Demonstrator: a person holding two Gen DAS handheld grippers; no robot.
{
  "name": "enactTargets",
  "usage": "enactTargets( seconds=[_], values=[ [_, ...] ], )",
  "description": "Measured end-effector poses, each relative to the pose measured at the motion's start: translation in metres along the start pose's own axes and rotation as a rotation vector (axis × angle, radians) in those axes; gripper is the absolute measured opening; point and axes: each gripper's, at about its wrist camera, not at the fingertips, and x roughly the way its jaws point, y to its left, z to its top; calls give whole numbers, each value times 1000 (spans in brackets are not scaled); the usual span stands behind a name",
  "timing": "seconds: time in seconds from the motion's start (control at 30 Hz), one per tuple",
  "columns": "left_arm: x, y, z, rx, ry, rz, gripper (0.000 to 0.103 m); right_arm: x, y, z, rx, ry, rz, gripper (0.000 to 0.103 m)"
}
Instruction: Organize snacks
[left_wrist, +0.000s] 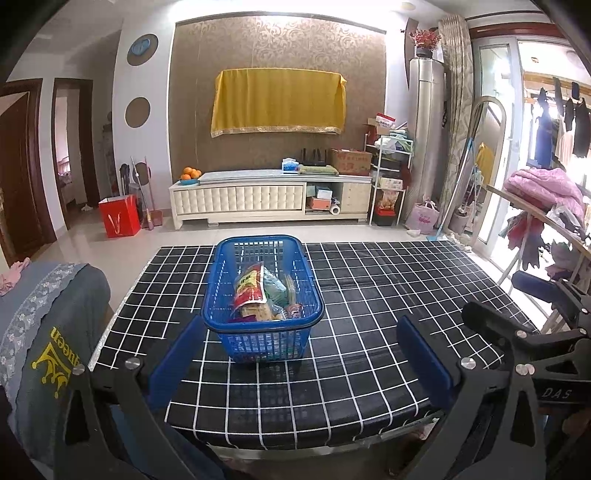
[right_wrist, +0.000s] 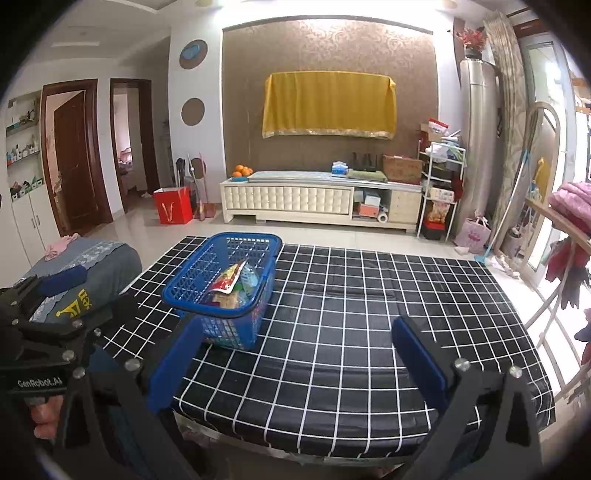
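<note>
A blue plastic basket (left_wrist: 226, 280) stands on the black grid-patterned table (left_wrist: 369, 295). It holds several snack packets, the top one red and yellow (left_wrist: 250, 286). In the right wrist view the basket (right_wrist: 192, 275) sits left of centre with the packets (right_wrist: 229, 282) inside. My left gripper (left_wrist: 299, 358) is open and empty, hovering near the table's front edge just short of the basket. My right gripper (right_wrist: 295, 354) is open and empty, to the right of the basket above the front of the table. The right gripper's body shows in the left view (left_wrist: 535, 332); the left one's in the right view (right_wrist: 40, 325).
A grey cloth-covered seat (left_wrist: 48, 314) stands against the table's left side. A clothes rack with pink bedding (left_wrist: 543, 188) is at the right. A white TV cabinet (left_wrist: 269, 195) and a red bag (left_wrist: 119, 216) stand across the floor.
</note>
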Motion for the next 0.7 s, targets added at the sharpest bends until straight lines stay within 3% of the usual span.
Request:
enactTargets(
  seconds=[0.7],
  values=[
    [1,0,-2,-3,12,4,103,-2,0,-1,3,8,-2,103]
  ],
)
